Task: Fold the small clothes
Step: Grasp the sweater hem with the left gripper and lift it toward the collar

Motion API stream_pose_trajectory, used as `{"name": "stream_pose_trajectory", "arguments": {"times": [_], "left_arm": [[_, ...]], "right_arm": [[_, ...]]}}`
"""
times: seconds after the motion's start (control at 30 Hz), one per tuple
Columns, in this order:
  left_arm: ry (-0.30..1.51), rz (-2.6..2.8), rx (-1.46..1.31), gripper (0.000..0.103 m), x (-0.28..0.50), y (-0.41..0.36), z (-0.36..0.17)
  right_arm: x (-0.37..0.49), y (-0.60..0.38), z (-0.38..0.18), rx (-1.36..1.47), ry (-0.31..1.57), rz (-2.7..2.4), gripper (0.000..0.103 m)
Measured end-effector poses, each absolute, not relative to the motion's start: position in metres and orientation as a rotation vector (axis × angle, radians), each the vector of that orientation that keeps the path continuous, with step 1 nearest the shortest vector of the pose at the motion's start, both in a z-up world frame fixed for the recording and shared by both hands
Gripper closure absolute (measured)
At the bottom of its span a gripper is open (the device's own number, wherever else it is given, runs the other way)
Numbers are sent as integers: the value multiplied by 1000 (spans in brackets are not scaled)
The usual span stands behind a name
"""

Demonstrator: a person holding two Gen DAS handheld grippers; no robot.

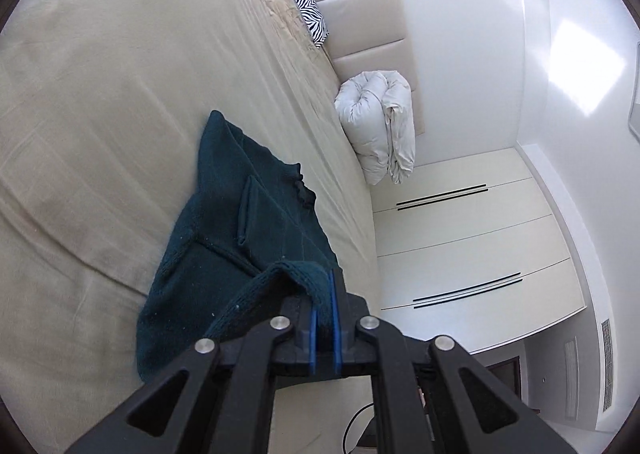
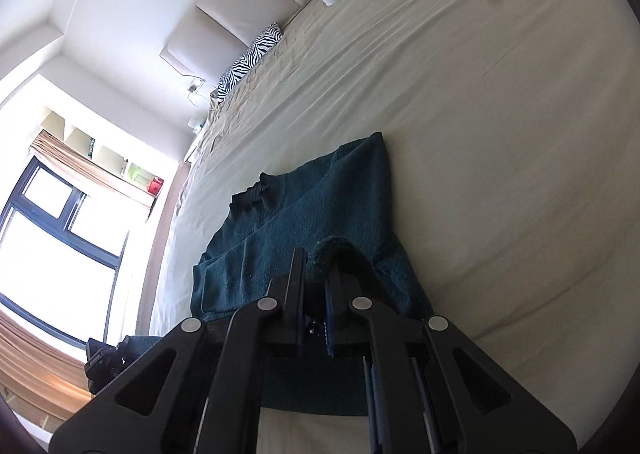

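Observation:
A small dark teal knit sweater (image 1: 224, 222) lies on the beige bed sheet (image 1: 100, 94), its sleeves folded over the body. My left gripper (image 1: 325, 294) is shut on the sweater's near hem corner, lifted a little off the bed. In the right wrist view the sweater (image 2: 312, 206) lies with its collar toward the headboard. My right gripper (image 2: 316, 274) is shut on the other near hem corner, with knit fabric bunched between the blue pads.
A zebra-print cushion (image 1: 304, 2) and a folded white duvet (image 1: 376, 126) rest against the padded headboard (image 1: 360, 14). White wardrobe doors (image 1: 460, 246) stand beyond the bed's edge. A window (image 2: 52, 238) and a dark bundle (image 2: 104, 362) lie past the bed's other side.

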State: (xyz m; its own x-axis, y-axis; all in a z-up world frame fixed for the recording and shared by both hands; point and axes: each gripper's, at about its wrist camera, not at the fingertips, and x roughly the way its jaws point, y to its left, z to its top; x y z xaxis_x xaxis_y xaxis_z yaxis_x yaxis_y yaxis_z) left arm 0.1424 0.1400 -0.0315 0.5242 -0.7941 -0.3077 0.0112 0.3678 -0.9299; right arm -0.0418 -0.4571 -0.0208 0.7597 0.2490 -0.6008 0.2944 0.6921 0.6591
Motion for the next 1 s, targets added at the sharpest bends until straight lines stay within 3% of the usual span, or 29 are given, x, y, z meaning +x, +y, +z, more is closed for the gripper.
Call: {"name": "stream_pose_trajectory", "arguments": {"times": [0.63,0.73,0.87,1.0], "left_arm": [[967,-425,-1072,96,293,130,-95],[982,-404,-1047,94,297,129,-108],[981,-416,-1014,90,295,128,-111],[982,-412,-1042,84,296,129,-112]], "right_arm": [[136,-496,-90,887,785,-198,94],[147,-498,-101,859,769,-215,84],[143,-501,-109,859,748,-240,60],[142,-509,-118,898,747,-255,60]]}}
